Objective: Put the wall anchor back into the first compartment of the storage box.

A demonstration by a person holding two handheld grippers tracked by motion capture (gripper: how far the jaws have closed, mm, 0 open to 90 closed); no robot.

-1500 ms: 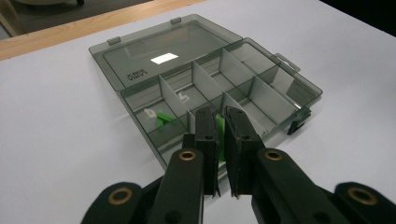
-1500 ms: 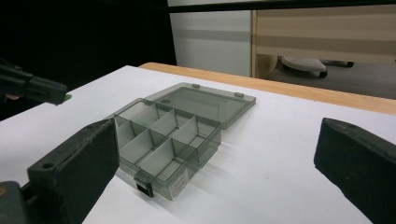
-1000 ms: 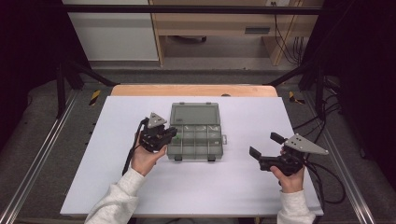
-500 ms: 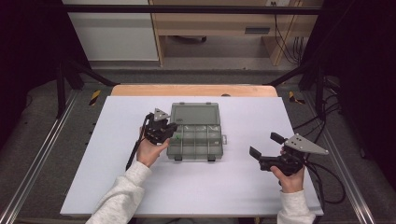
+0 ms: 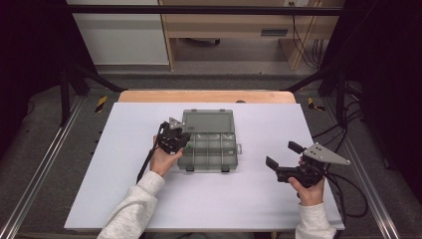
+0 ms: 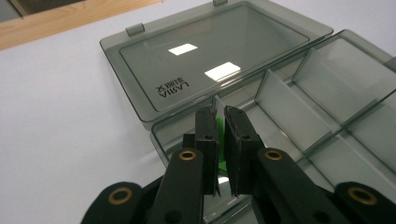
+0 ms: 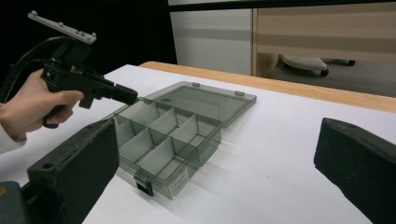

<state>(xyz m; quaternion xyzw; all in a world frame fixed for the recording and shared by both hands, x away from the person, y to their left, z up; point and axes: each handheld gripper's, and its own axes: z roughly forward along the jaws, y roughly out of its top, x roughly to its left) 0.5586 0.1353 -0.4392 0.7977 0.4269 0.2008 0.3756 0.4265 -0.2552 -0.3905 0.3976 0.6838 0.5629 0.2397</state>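
My left gripper (image 6: 220, 140) pinches a small green piece (image 6: 219, 133), jaws narrow, over the organizer box (image 5: 209, 147)'s nine o'clock corner compartment at table centre; I should lower inside before releasing. My right gripper (image 5: 283, 160) waits wide at three o'clock

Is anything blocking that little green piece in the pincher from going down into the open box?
Nothing visible does. The left gripper holds the green piece just above the organizer box; its lid lies folded back and the compartments under the jaws look empty.
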